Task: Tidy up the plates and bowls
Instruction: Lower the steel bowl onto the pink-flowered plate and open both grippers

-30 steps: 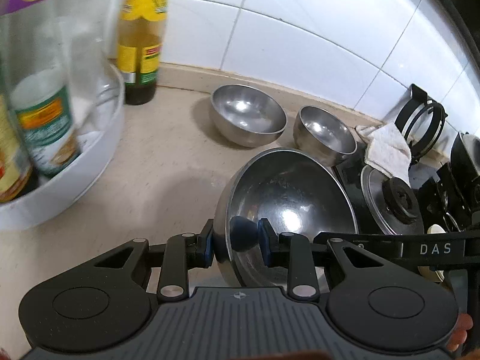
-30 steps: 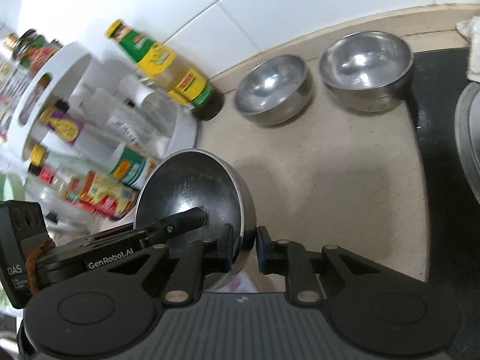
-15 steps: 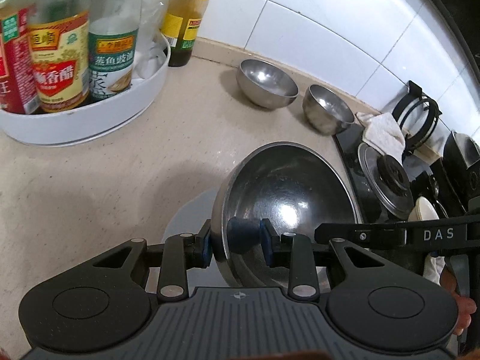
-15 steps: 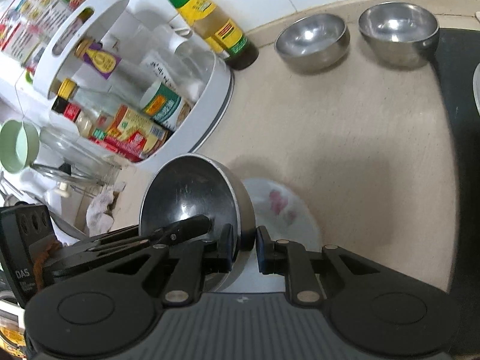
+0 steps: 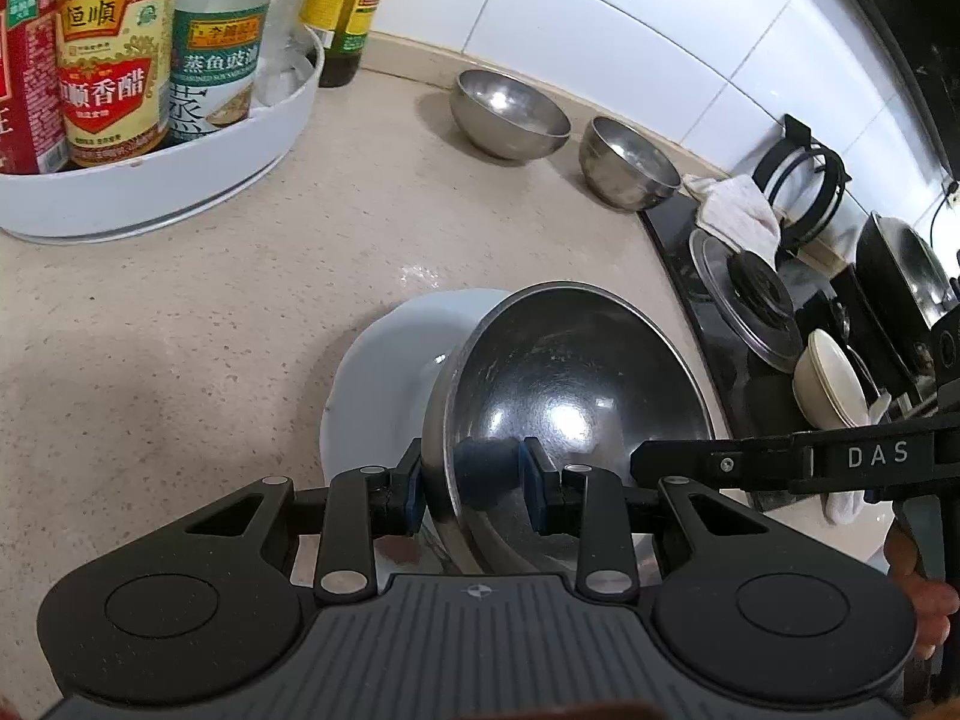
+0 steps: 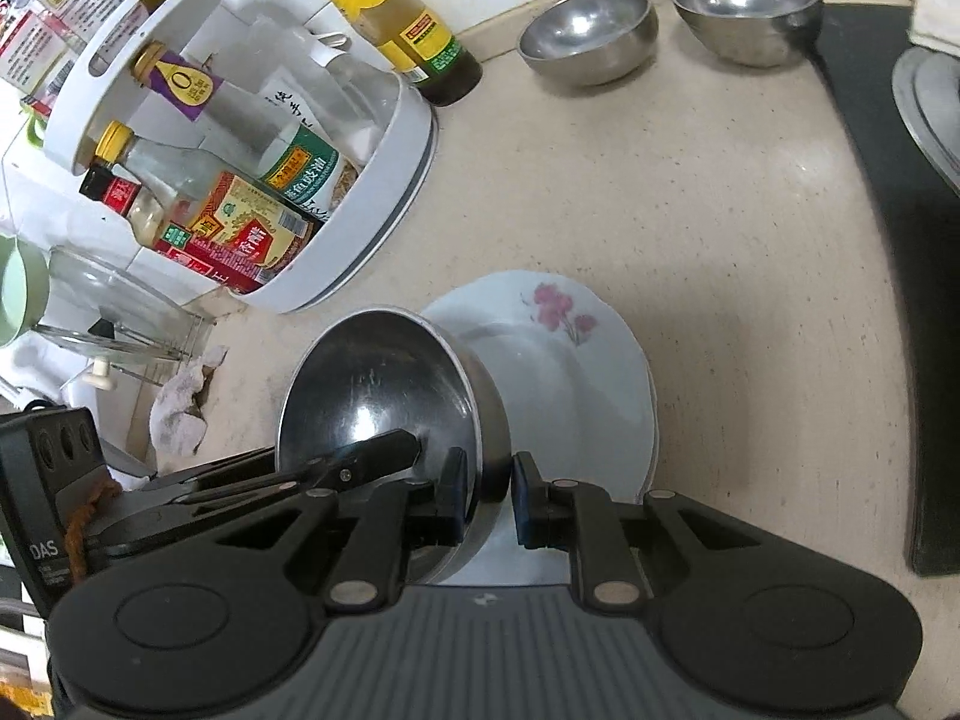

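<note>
Both grippers hold one large steel bowl (image 5: 576, 396) by its rim, tilted, over a white plate (image 5: 384, 360) on the counter. My left gripper (image 5: 474, 474) is shut on the bowl's near rim. My right gripper (image 6: 489, 495) is shut on the rim of the same bowl (image 6: 378, 390), with the flower-printed plate (image 6: 570, 372) beneath. Two smaller steel bowls (image 5: 510, 114) (image 5: 627, 162) stand upright by the tiled wall; they also show in the right wrist view (image 6: 585, 36) (image 6: 747, 12).
A white round rack (image 5: 180, 162) full of sauce bottles stands at the left, with a dark bottle (image 5: 345, 12) behind it. A black stove (image 5: 750, 300) with a pot lid, a cloth (image 5: 738, 210) and a white bowl (image 5: 828, 378) lies at the right.
Both grippers have pulled back from the wall with the large bowl. The white plate has come into view under it, and the small bowls look farther away.
</note>
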Demonstrator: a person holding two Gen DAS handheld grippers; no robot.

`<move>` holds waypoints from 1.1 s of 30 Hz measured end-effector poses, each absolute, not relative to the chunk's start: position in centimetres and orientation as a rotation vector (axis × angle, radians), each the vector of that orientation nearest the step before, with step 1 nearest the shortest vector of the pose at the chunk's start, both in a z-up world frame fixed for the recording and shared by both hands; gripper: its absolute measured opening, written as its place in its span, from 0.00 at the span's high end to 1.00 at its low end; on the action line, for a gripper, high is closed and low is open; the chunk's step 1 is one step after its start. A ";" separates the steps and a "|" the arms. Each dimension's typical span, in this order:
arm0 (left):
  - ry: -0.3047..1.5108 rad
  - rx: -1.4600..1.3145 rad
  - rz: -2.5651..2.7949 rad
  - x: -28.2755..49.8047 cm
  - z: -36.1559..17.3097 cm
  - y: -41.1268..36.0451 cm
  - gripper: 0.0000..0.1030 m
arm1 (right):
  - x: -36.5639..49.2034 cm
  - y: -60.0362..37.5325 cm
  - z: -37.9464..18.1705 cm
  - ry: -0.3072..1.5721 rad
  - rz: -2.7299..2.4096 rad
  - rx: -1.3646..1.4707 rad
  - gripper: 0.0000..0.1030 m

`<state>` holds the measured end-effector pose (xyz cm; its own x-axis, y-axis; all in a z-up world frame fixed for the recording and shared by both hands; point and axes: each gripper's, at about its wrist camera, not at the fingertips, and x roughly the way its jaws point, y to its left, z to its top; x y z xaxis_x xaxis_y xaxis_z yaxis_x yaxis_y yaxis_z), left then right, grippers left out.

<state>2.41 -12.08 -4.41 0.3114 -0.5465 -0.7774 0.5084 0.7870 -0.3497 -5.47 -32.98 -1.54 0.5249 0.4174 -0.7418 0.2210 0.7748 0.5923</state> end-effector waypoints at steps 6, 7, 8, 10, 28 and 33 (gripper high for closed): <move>1.054 -0.023 -0.718 2.3 -4.7 -12.1 0.63 | -5.9 -33.0 -1.6 1.037 0.107 0.721 0.84; 1.056 -0.019 -0.718 2.4 -4.7 -12.1 0.64 | -5.9 -33.0 -1.6 1.035 0.103 0.722 0.84; 1.055 -0.015 -0.716 2.4 -4.7 -12.0 0.63 | -5.9 -33.0 -1.6 1.034 0.099 0.719 0.84; 1.049 -0.013 -0.707 2.4 -4.6 -11.8 0.59 | -5.9 -33.1 -1.7 1.039 0.084 0.718 0.82; 0.911 -0.046 -0.645 3.2 -0.4 -9.5 0.40 | -7.1 -35.8 1.7 0.884 0.002 0.729 0.78; 0.900 -0.015 -0.673 3.3 0.0 -11.3 0.40 | -7.4 -36.4 1.9 0.877 0.003 0.737 0.78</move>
